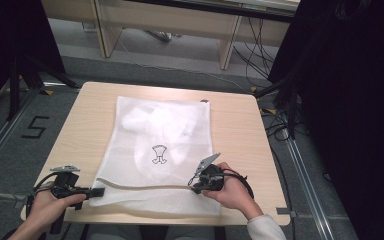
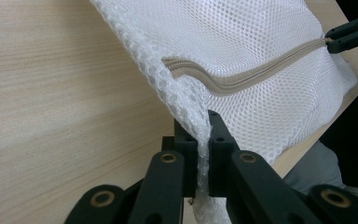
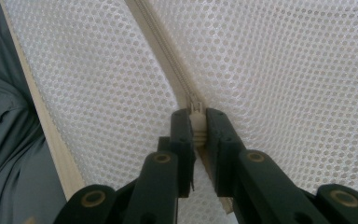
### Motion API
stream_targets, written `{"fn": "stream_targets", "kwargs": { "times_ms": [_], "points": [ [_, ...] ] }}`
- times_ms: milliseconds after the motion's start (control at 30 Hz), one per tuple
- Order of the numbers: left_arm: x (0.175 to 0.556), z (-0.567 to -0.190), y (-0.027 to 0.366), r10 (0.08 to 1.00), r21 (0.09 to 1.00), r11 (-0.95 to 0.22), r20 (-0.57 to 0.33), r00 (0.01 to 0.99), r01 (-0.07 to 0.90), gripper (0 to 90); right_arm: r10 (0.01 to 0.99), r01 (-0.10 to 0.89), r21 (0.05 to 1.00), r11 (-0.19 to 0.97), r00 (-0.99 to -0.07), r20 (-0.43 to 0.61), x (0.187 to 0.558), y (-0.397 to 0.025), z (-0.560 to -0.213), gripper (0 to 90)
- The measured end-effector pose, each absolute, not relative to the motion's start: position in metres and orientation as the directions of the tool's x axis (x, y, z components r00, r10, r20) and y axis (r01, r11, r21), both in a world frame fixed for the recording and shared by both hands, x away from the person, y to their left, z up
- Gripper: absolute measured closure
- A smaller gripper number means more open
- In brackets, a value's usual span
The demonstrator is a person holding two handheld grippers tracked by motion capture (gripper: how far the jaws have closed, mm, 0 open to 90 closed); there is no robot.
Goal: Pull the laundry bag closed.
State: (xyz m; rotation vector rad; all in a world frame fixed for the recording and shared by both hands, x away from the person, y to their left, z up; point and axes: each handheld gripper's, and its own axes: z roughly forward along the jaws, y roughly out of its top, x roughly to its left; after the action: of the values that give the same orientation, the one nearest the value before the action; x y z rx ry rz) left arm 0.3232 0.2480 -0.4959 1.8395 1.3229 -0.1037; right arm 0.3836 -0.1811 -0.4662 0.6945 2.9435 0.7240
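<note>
A white mesh laundry bag (image 1: 157, 150) lies flat on the wooden table (image 1: 235, 130), with pale clothing and a small black drawing showing through it. A beige zipper (image 1: 145, 187) runs across its near end. My left gripper (image 1: 99, 191) is shut on the bag's near left corner (image 2: 202, 133), pinching the mesh. My right gripper (image 1: 194, 187) is shut on the zipper pull (image 3: 197, 122) at the right end of the zipper track (image 2: 242, 79). In the left gripper view the right gripper (image 2: 335, 39) shows at the far end of the zipper.
The bag's near edge reaches the table's front edge (image 1: 180, 218). Bare wood lies left (image 1: 80, 135) and right of the bag. Cables (image 1: 280, 125) and dark stands sit on the floor beside the table.
</note>
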Motion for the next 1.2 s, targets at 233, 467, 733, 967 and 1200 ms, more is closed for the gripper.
{"fn": "stream_targets", "kwargs": {
  "times_ms": [233,467,733,967,1200],
  "points": [
    [0.323,-0.496,0.247,0.738,0.578,-0.084,-0.512,0.44,0.812,85.5,0.45,0.434,0.45,0.78,-0.889,0.077,0.382,-0.185,-0.465,82.7],
    [0.323,-0.496,0.247,0.738,0.578,-0.082,-0.513,0.439,0.812,85.5,0.446,0.428,0.447,0.785,-0.892,0.071,0.383,-0.189,-0.464,82.7],
    [0.323,-0.496,0.247,0.74,0.579,-0.081,-0.511,0.438,0.811,85.5,0.452,0.433,0.448,0.782,-0.889,0.071,0.383,-0.192,-0.463,82.8],
    [0.323,-0.496,0.247,0.739,0.578,-0.079,-0.513,0.437,0.812,85.5,0.456,0.435,0.456,0.777,-0.887,0.071,0.383,-0.195,-0.464,82.7],
    [0.323,-0.496,0.248,0.738,0.578,-0.079,-0.514,0.437,0.812,85.5,0.455,0.434,0.459,0.775,-0.888,0.071,0.383,-0.196,-0.463,82.8]
  ]
}}
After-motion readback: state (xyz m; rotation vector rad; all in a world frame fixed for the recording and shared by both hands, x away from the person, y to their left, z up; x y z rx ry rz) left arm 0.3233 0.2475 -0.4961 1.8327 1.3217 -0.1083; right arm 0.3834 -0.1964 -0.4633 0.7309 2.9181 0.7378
